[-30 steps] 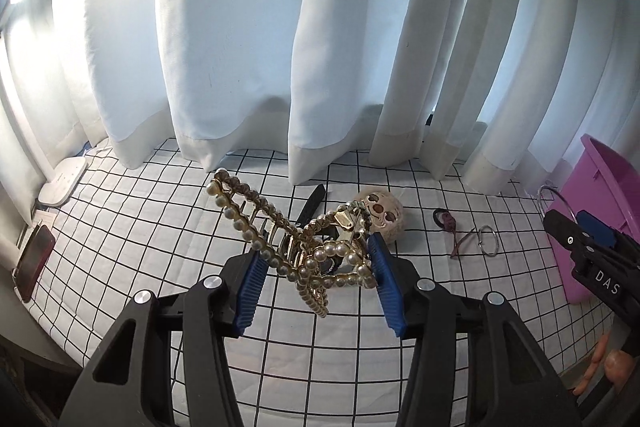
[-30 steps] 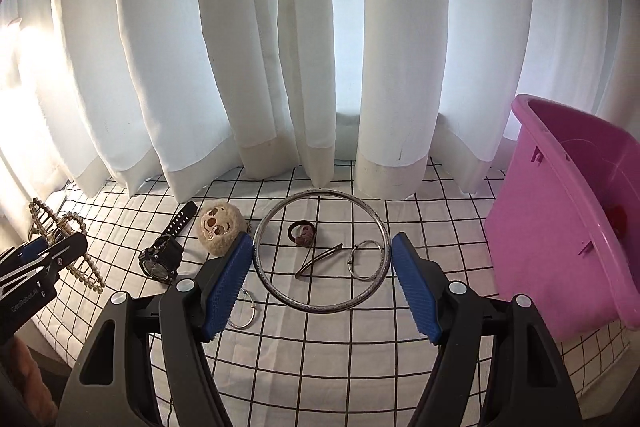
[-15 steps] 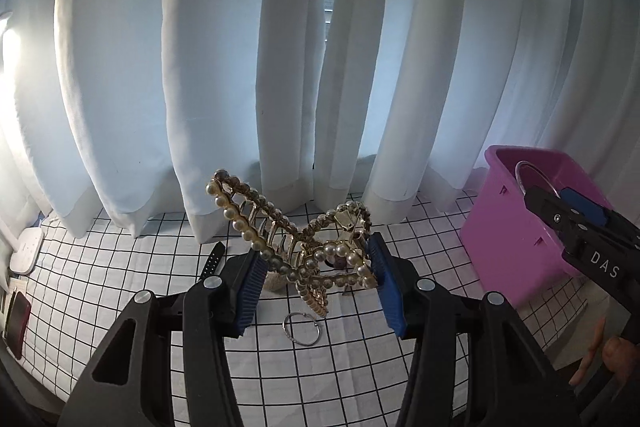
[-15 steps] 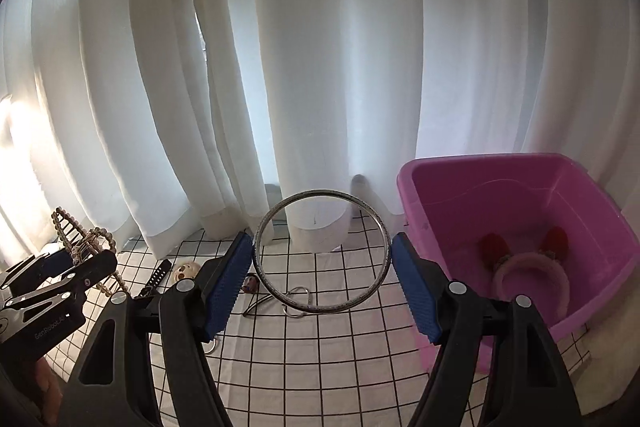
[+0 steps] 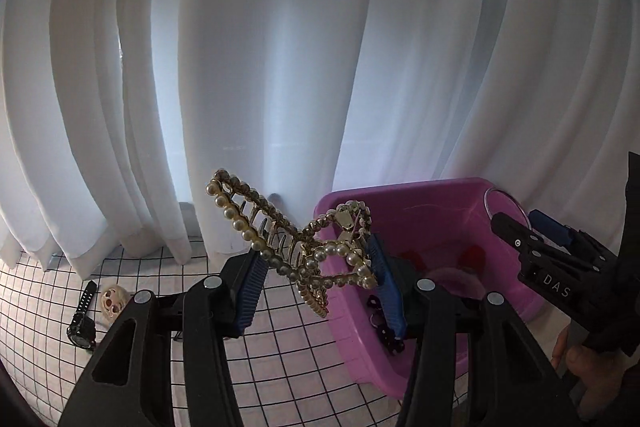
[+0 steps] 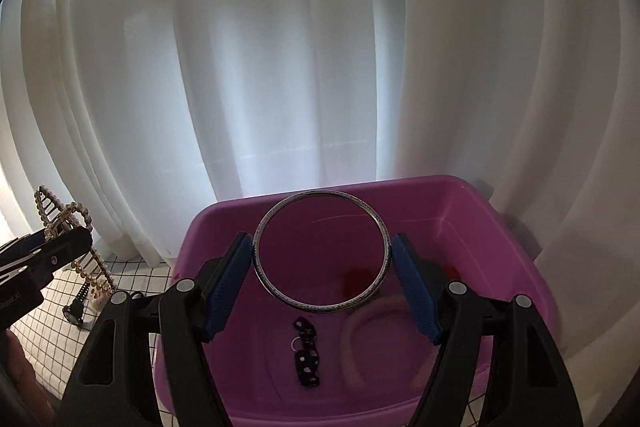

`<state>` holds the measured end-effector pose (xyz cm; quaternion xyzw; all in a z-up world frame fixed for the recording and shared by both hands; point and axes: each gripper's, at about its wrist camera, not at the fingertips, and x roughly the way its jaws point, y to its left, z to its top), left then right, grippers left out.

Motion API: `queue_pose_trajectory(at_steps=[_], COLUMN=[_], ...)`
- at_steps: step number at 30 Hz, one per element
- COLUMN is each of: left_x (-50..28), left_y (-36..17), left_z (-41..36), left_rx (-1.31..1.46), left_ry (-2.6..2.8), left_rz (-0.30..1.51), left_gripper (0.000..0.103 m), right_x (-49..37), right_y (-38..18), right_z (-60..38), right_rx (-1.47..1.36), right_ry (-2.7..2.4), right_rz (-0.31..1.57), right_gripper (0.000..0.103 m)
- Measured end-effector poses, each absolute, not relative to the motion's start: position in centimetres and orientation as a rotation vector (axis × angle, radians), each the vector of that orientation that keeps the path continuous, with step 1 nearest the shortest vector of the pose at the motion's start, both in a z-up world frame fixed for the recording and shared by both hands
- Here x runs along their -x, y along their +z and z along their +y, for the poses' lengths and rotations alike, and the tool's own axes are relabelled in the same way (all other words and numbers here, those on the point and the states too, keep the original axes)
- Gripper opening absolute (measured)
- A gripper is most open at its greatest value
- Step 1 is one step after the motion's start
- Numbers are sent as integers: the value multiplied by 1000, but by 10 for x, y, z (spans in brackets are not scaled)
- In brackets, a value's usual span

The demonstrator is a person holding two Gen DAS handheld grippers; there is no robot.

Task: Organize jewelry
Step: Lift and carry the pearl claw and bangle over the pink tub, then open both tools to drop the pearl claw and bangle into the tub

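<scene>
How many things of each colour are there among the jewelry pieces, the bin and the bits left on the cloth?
Gold: 1, the pearl hair claw
Silver: 1, the bangle
Purple-pink: 1, the bin
Black: 2, the wristwatch and the chain piece
Beige: 1, the fuzzy charm
Pale pink: 1, the headband
Total: 7

Both hand-held grippers hovered over the pink bin [image 6: 500, 227], the left hand-held gripper [image 5: 316, 267] and right hand-held gripper [image 6: 322, 259] each clamped on a piece.
</scene>
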<state>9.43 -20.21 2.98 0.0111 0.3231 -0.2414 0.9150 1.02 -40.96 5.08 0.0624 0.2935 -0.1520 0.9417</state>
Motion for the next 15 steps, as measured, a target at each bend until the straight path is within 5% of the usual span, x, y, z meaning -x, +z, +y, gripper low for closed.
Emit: queue_pose_trajectory(at_steps=[15], left_x=[-131], left_y=[-36], left_z=[-340], left_rx=[-99], left_ry=[-468], left_rz=[925], left_gripper=[49], right_x=[-32], right_y=[8], right_z=[-516], right_rx=[-177], right_ry=[-271], right_rz=[801], right_gripper=[69])
